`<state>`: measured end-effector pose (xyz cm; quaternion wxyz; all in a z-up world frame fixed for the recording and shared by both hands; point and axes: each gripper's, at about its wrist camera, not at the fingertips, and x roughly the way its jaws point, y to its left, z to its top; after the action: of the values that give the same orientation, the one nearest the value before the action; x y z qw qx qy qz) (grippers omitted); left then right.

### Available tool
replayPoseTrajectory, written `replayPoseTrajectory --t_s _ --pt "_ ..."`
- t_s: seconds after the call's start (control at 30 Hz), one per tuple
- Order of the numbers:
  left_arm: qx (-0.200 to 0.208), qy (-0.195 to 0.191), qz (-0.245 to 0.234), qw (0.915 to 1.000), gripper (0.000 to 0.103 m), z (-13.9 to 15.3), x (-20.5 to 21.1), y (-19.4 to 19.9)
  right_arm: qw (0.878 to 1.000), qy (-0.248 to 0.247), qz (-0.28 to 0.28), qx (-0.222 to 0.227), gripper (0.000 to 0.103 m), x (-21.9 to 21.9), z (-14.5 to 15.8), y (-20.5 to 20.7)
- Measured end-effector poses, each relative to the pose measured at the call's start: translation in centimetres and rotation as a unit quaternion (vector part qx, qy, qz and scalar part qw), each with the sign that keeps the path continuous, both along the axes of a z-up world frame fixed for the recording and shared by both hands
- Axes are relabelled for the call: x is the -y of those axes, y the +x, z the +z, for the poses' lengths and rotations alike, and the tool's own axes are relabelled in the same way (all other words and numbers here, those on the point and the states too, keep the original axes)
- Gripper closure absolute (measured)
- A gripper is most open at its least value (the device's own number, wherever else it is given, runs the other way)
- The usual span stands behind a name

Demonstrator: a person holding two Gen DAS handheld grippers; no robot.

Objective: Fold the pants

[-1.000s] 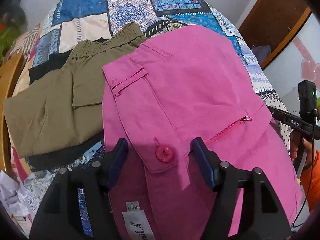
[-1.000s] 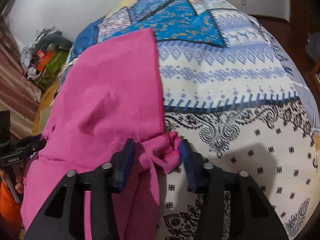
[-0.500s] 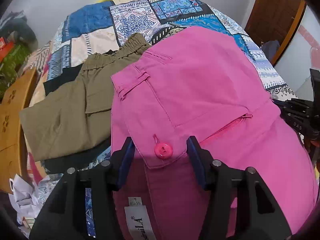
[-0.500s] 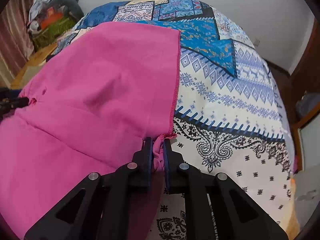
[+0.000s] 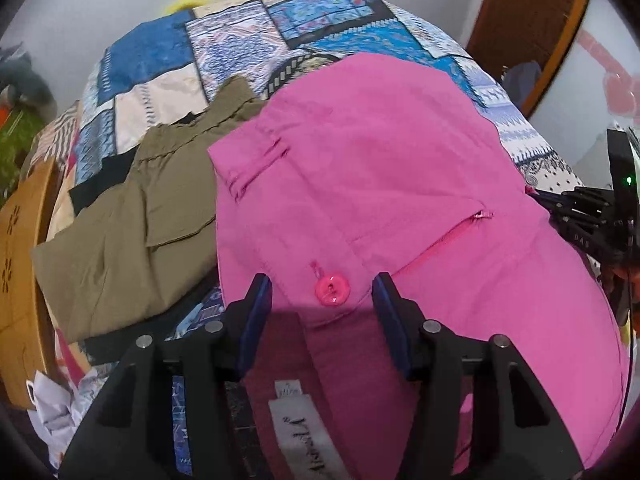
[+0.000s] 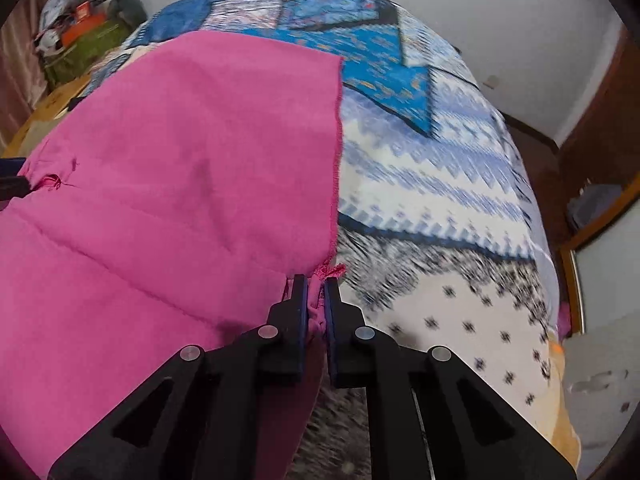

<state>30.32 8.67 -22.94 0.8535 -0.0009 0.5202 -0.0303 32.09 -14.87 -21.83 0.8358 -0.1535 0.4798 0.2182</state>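
Gripping the pink pants [image 5: 384,184] at both ends on the patchwork bed cover [image 6: 440,184], ready for a fold.
Right claw [image 6: 316,300] is pinched tight on the frayed hem corner of the pants; left claw [image 5: 322,300] stands half wide, its jaws straddling the waistband flap with the pink button [image 5: 331,289] between them, pads not yet pressing cloth. The pants lie spread across the bed, with olive shorts [image 5: 132,220] just beside the waistband, partly under its edge. To do this step well, I judge the left claw should close on the waistband edge near the button, catching both layers, before either hand lifts; then both ends should rise together, so the cloth stays taut and does not drag the olive shorts along.
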Motion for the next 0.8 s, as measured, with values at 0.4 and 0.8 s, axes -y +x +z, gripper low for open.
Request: replayPoseTrajectory --t_s 0.4,0.8 --pt "-0.002 0.005 0.025 0.9997 0.046 -0.2 -1.8 -1.5 0.997 0.011 -0.078 -0.016 0.103 6.3 1.0 -0.8" --pt "0.064 -0.014 0.091 0.9937 0.043 4.9 -6.7 0.0 0.992 0.109 -0.051 0.037 0.067 5.1 8.0 -0.6"
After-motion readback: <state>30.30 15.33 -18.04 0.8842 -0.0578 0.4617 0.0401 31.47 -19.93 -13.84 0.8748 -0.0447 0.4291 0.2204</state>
